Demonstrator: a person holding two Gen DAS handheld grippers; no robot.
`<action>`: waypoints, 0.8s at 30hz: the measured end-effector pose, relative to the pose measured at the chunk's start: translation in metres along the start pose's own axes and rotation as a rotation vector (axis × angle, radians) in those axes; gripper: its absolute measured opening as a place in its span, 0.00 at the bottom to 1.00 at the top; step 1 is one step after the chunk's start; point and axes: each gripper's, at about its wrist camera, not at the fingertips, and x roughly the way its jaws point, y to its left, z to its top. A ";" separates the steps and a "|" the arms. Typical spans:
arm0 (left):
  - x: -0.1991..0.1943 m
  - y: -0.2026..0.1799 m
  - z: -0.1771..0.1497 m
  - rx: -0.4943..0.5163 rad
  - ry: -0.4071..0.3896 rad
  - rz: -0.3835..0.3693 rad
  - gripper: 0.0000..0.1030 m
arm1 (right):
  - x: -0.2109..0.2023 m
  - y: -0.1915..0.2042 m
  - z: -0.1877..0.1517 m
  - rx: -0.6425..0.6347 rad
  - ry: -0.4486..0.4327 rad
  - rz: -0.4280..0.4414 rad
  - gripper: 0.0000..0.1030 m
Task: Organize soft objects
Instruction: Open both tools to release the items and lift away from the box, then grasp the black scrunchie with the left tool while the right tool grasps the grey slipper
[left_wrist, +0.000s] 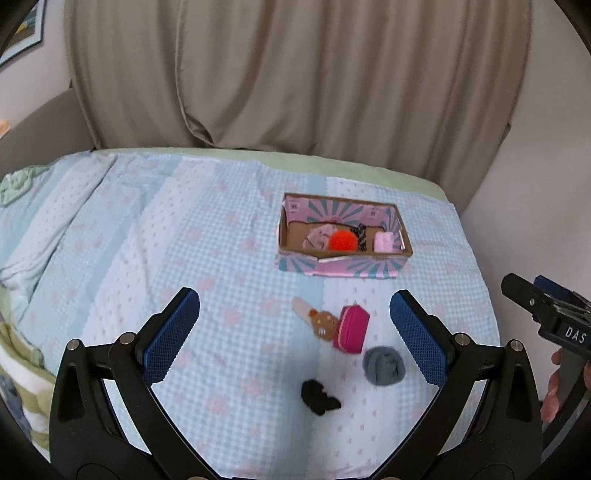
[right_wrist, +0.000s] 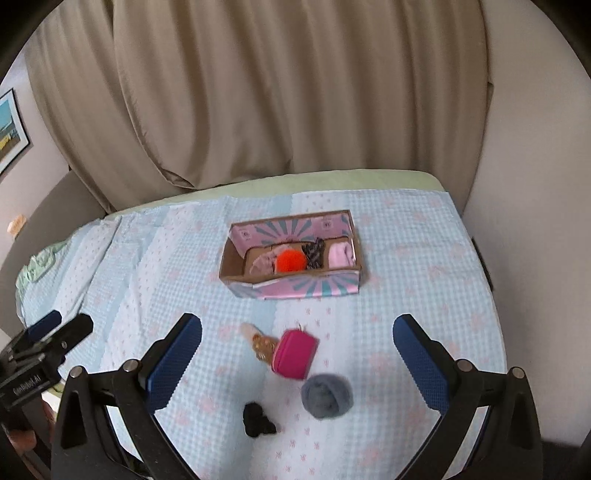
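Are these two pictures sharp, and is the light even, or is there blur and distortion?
Left wrist view: soft, even light, slightly blurred; the bed edge bows from fisheye distortion, and the corners go dark. Right wrist view: the same soft light; the grey ball and pink pouch look smeared, while the box is clearer.

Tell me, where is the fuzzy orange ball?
The fuzzy orange ball sits inside the cardboard box, mid-bed in both views, between a pale cloth and a striped item.
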 end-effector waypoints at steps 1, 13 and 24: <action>-0.002 0.002 -0.008 0.006 0.009 -0.005 1.00 | -0.006 0.004 -0.009 -0.011 -0.003 -0.020 1.00; 0.010 0.003 -0.104 -0.044 0.063 -0.104 1.00 | -0.018 0.013 -0.087 -0.034 -0.048 -0.033 1.00; 0.104 -0.035 -0.202 -0.094 0.136 -0.030 1.00 | 0.078 -0.008 -0.138 -0.136 0.052 0.021 1.00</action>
